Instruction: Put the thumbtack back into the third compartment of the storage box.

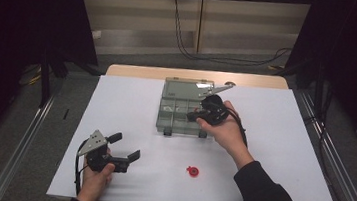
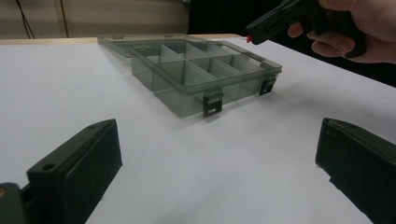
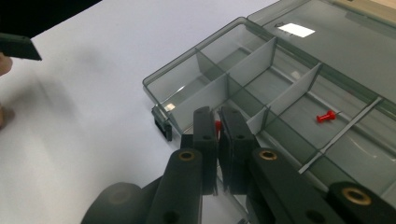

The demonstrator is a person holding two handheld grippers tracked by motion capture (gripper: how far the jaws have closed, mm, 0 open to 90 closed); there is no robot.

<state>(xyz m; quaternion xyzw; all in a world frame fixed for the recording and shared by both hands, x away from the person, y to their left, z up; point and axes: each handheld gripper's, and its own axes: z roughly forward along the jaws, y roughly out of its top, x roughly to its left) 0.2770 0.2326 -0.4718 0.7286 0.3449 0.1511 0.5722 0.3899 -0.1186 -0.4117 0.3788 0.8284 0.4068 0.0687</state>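
Observation:
A clear grey compartment box (image 1: 166,122) lies open mid-table, its lid folded back. My right gripper (image 1: 193,116) hovers over the box's front right cells. In the right gripper view its jaws stand almost together, shut on a red pushpin (image 3: 217,126) above a divider of the box (image 3: 187,88). A second red pushpin (image 3: 325,116) lies in a cell farther right. My left gripper (image 1: 125,146) rests near the table's front left, open and holding nothing. In the left gripper view the left gripper (image 2: 219,158) faces the box (image 2: 201,70) across bare table.
A small red item (image 1: 192,171), seemingly another pushpin, lies on the white table (image 1: 271,155) near the front centre. The far edge shows a wooden strip, with cables on the floor behind it. Metal rails run along both sides of the table.

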